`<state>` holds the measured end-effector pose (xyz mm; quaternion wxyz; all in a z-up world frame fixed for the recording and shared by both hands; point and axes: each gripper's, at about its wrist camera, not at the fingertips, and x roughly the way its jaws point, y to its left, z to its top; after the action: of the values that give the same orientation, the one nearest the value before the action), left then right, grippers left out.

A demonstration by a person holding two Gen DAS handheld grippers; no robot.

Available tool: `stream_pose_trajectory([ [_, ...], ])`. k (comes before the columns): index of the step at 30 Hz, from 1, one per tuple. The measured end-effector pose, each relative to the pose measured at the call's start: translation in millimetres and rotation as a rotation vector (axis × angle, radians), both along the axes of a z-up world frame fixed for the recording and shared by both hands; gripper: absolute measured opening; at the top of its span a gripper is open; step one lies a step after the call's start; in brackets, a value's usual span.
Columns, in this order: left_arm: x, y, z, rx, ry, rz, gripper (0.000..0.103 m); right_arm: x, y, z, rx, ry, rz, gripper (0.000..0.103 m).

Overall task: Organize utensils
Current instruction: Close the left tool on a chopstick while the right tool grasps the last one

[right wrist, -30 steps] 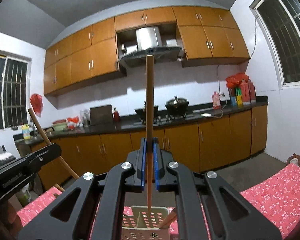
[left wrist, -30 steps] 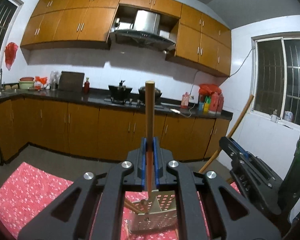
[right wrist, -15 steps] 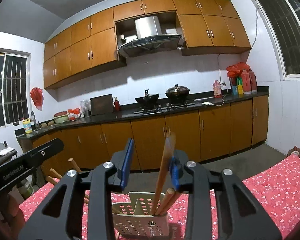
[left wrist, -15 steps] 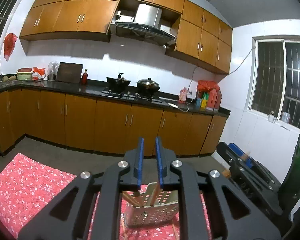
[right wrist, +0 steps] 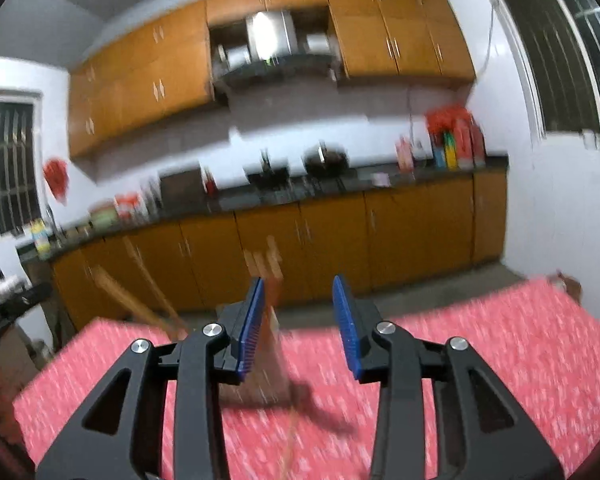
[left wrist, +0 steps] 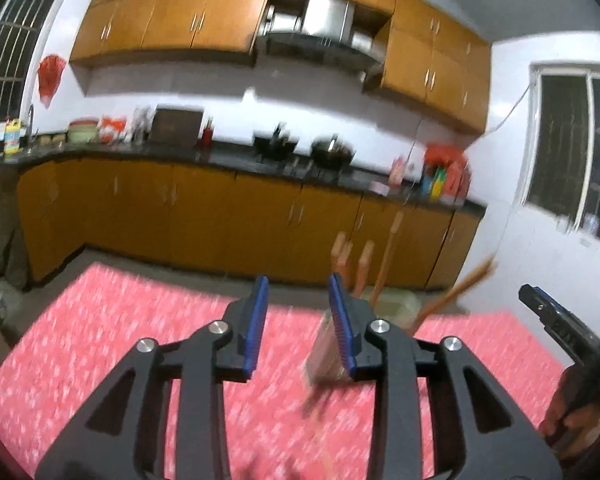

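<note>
1. Left tool (left wrist: 298,320), blue pads spread apart, grips nothing above the red floral tabletop (left wrist: 100,352).
2. Right tool (right wrist: 300,322) likewise gapes, unladen.
3. The blurred utensil holder (left wrist: 324,352) stands on the tabletop, wooden utensils (left wrist: 364,268) upright inside.

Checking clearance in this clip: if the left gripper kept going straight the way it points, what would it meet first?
Probably the red tablecloth: the open left gripper aims over bare cloth, with the utensil holder just right of that line. Blur makes depth uncertain.
</note>
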<state>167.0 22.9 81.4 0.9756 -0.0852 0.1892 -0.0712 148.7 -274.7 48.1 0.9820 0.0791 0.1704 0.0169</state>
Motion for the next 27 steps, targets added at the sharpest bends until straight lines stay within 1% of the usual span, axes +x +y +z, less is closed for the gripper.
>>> stream_pose_trajectory([
  [1, 1.5, 0.8, -12.2, 0.004, 0.039, -0.003, 0.032, 3.2, 0.1, -14.4, -0.001, 0.056, 0.0, 0.037],
  [2, 3.5, 0.6, -25.3, 0.008, 0.083, -0.004, 0.032, 8.2, 1.6, -37.1, 0.002, 0.145, 0.01, 0.037],
  [3, 5.7, -1.6, -43.7, 0.014, 0.141, -0.011, 0.032, 11.1, 4.5, -52.8, 0.008, 0.209, 0.026, 0.037],
  [5, 8.6, -5.9, -66.6, 0.021, 0.21, -0.028, 0.032, 13.7, 11.4, -82.1, 0.033, 0.321, 0.071, 0.036],
  [7, 9.6, -13.9, -90.8, 0.023, 0.281, -0.056, 0.032, 13.5, 19.7, -101.8, 0.051, 0.39, 0.111, 0.03],
  [8, 9.6, -18.1, -100.7, 0.018, 0.311, -0.072, 0.032, 13.0, 26.4, -112.7, 0.052, 0.427, 0.132, 0.029],
  [10, 11.3, -26.0, -115.0, 0.006, 0.364, -0.1, 0.032, 11.6, 38.3, -128.0, 0.037, 0.47, 0.156, 0.029],
  [12, 11.9, -33.4, -127.2, 0.0, 0.404, -0.118, 0.032, 10.2, 47.5, -136.6, 0.03, 0.489, 0.168, 0.027],
  [14, 11.0, -38.7, -134.2, 0.003, 0.422, -0.123, 0.032, 10.8, 51.1, -141.1, 0.021, 0.499, 0.165, 0.027],
  [18, 8.5, -54.4, -146.7, 0.033, 0.443, -0.125, 0.032, 11.5, 51.0, -148.2, 0.017, 0.511, 0.155, 0.027],
  [24, 15.3, -70.8, -160.0, 0.089, 0.488, -0.122, 0.031, 11.5, 51.5, -149.3, -0.004, 0.51, 0.142, 0.027],
  [26, 17.9, -74.4, -163.2, 0.104, 0.497, -0.116, 0.031, 13.9, 53.4, -151.7, -0.017, 0.513, 0.136, 0.024],
  [27, 18.8, -76.4, -165.2, 0.115, 0.505, -0.114, 0.027, 13.8, 54.7, -151.9, -0.03, 0.508, 0.13, 0.022],
])
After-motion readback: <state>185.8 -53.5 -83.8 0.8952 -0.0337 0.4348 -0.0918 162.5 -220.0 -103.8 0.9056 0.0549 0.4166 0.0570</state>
